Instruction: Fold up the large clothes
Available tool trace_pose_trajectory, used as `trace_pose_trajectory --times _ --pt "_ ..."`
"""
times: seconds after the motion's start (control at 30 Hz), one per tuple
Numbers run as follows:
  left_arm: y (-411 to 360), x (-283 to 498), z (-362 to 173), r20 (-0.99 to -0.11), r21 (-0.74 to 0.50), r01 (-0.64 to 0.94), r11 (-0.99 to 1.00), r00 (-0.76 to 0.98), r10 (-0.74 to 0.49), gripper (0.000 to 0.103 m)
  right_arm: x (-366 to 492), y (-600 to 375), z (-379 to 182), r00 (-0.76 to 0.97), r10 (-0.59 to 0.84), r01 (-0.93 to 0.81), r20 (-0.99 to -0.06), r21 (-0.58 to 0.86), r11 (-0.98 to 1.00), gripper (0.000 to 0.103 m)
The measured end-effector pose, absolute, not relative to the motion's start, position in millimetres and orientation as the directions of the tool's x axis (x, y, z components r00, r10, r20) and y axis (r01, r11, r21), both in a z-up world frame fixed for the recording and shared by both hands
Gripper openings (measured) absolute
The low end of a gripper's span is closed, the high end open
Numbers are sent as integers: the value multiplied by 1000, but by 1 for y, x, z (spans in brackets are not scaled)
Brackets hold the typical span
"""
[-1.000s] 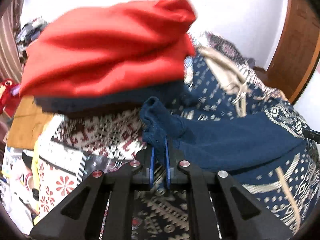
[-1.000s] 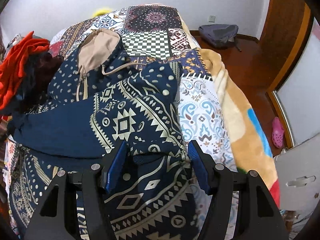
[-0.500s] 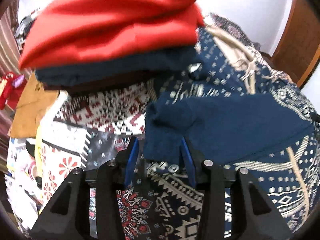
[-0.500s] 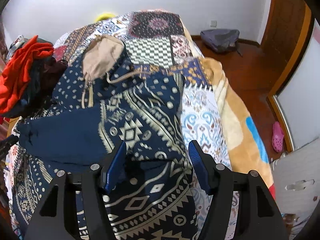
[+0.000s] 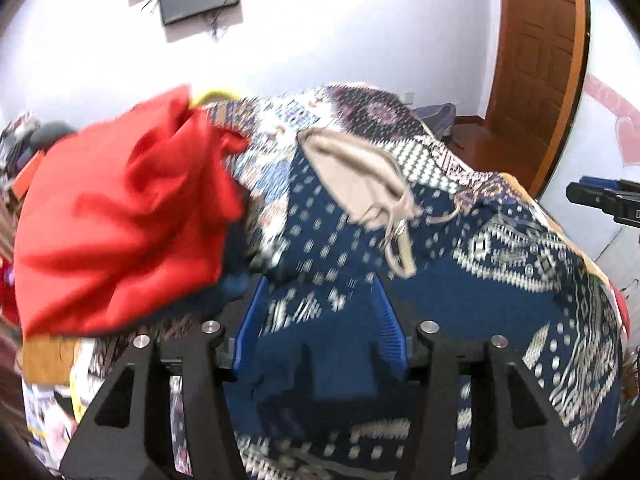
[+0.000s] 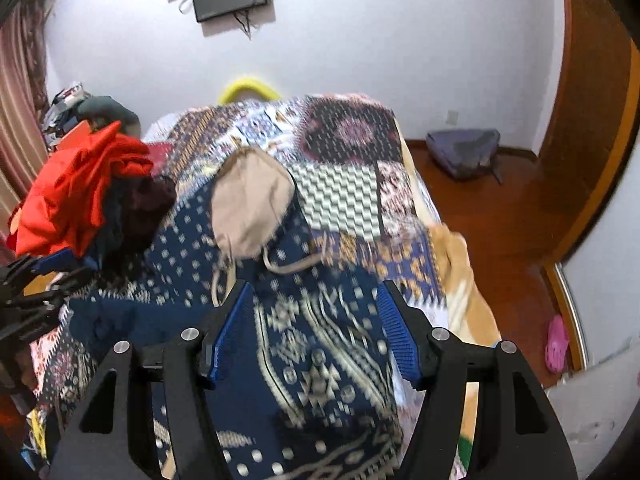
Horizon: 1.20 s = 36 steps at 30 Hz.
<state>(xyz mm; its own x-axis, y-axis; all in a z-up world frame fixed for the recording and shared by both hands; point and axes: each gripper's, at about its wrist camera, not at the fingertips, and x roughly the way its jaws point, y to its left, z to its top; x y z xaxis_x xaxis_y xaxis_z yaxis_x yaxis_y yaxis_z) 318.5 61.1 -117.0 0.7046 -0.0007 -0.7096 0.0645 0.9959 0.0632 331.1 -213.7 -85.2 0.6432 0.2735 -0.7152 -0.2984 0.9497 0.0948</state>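
Across the patchwork bedspread [image 6: 340, 196] lies the navy hooded garment with cream geometric print [image 6: 312, 344], its beige-lined hood [image 6: 250, 204] toward twelve o'clock and its hem running down under both cameras, so its long axis goes from twelve to six in each wrist view. One plain navy sleeve [image 6: 120, 320] is folded across the body, pointing to nine o'clock in the right wrist view.

The left gripper [image 5: 320, 320] has just been opening; its blue pads stand apart at a middling gap, with navy cloth showing between them but neither pad pressing on it, so I judge the sleeve released. The right gripper [image 6: 314, 332] stands open about as wide, over the printed body with nothing pinched.

Judging from this, the next fold runs along the long axis, hem toward hood or a side flap inward. The right gripper is the nearer to the unfolded three o'clock edge; the left gripper sits by the nine o'clock edge, just beside the pile of red cloth over dark folded clothes [image 5: 120, 220], which could be nudged
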Motion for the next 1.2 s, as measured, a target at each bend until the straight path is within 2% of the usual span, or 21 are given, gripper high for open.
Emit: trace_pose_trajectory --times 0.27,0.43,0.73,0.9,0.93,1.0,1.03,1.07,1.1,1.17,1.2 --pt "39 400 -118 -712 27 90 996 701 -44 56 386 -183 -90 616 338 -327 -711 159 931 61" --pt "41 462 -146 -772 -19 38 999 635 -39 56 436 -167 -115 561 352 -283 -749 227 932 61" --pt "67 540 -218 -858 -20 -58 998 513 13 56 529 -136 -204 336 348 -184 -875 301 936 61" --pt "81 549 -237 -847 -20 -93 995 531 33 57 549 -143 -254 242 418 -90 -876 409 908 60" --pt "78 550 -238 -846 -2 -78 997 532 40 57 548 -145 -256 254 423 -88 -870 415 906 55" --pt "74 550 -239 -842 23 -49 999 538 46 58 543 -146 -252 284 379 -115 -881 362 925 34" --pt "75 551 -239 -841 17 -48 999 540 40 57 541 -146 -250 289 372 -124 -882 350 928 15" --pt "77 550 -240 -838 4 -51 999 544 31 51 540 -148 -249 285 382 -128 -879 360 924 9" --pt "79 550 -239 -836 -1 -57 998 547 31 47 538 -150 -246 289 389 -124 -875 368 921 9" --pt "80 549 -236 -837 3 -62 998 546 36 28 532 -155 -236 320 379 -127 -868 357 925 9" --pt "80 547 -234 -839 8 -57 998 544 38 24 527 -158 -229 336 376 -133 -864 352 927 9"
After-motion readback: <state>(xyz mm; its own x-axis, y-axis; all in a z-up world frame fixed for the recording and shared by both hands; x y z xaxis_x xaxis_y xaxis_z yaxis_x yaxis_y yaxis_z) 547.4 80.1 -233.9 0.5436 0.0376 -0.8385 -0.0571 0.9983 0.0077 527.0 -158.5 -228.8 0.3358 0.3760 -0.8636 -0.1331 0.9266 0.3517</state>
